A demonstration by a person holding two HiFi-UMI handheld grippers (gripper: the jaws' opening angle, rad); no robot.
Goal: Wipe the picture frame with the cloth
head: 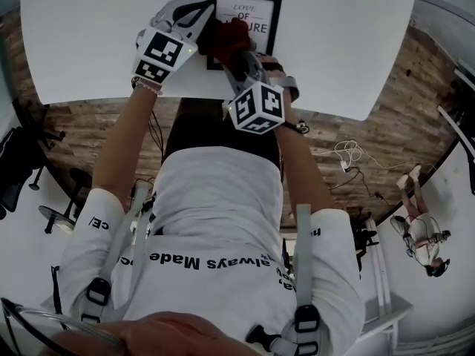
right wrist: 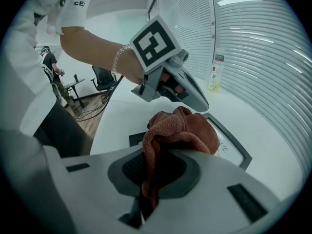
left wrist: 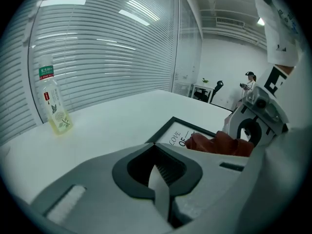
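Observation:
A black picture frame (head: 264, 9) with a white printed sheet lies flat on the white table (head: 341, 43). A red-brown cloth (head: 223, 38) sits bunched on the frame's left half. My right gripper (head: 231, 55) is shut on that cloth (right wrist: 180, 130), which hangs out between its jaws over the frame (right wrist: 235, 149). My left gripper (head: 203, 18) is shut with nothing visible between its jaws, its tip down at the frame's left corner (left wrist: 165, 132). In the right gripper view the left gripper (right wrist: 202, 103) points down just beyond the cloth. The cloth (left wrist: 219, 144) hides part of the print.
A clear bottle (left wrist: 53, 106) with a green label stands on the table by the window blinds, also visible as a bottle (right wrist: 216, 74) beyond the frame. Office chairs (head: 22, 162) and cables (head: 349, 158) lie on the wooden floor. A person (left wrist: 249, 84) stands far off.

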